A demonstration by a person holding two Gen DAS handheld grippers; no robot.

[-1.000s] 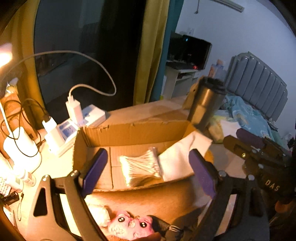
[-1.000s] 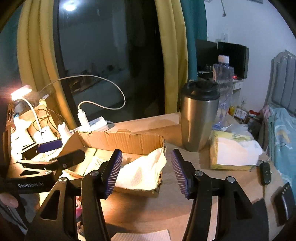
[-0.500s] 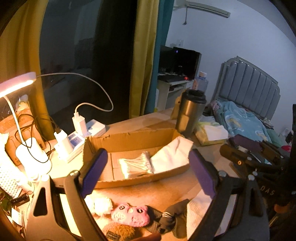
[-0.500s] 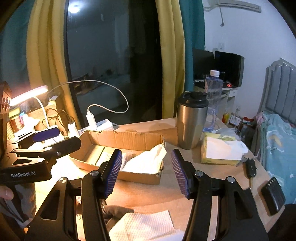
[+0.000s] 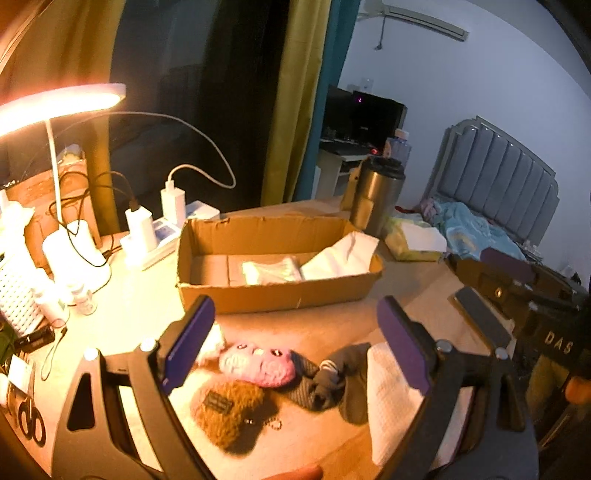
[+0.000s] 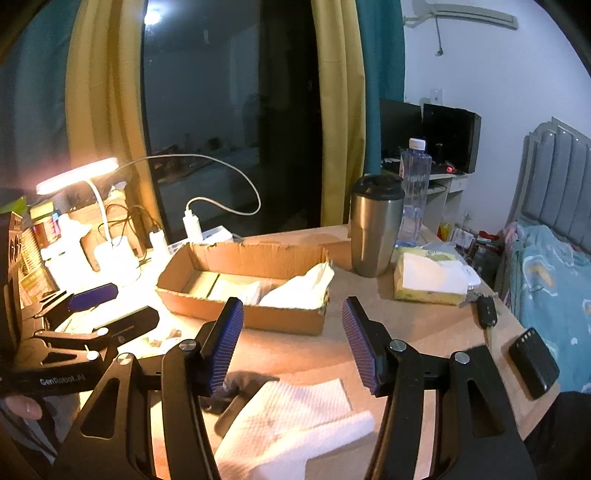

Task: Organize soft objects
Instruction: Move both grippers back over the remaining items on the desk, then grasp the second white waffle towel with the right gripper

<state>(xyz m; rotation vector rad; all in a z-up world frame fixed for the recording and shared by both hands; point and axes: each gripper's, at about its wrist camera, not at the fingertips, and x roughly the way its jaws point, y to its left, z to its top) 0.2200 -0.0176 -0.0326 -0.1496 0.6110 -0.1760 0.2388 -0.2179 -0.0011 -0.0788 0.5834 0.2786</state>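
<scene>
A lit desk lamp (image 5: 62, 99) throws warm light over the wooden table (image 6: 436, 325) — beyond it a dark window (image 6: 229, 122) framed by yellow curtains (image 6: 336, 110). White walls (image 5: 480, 81), an air conditioner (image 6: 469, 14) up high, and a grey padded headboard (image 5: 498, 166) stand to the right.

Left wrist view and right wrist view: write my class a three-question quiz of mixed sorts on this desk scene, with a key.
1. True or false: the pink plush lies inside the cardboard box.
2. Multiple choice: what stands just past the box's far right corner? A) a steel tumbler B) a kettle C) a vase
3. Fill in: the left gripper holds ____.

Key
1. False. It lies on the desk in front of the box, beside the brown plush and the dark socks.
2. A, the steel tumbler.
3. Nothing; its jaws stand open above the toys. The right gripper is also empty, over a paper towel.
</scene>
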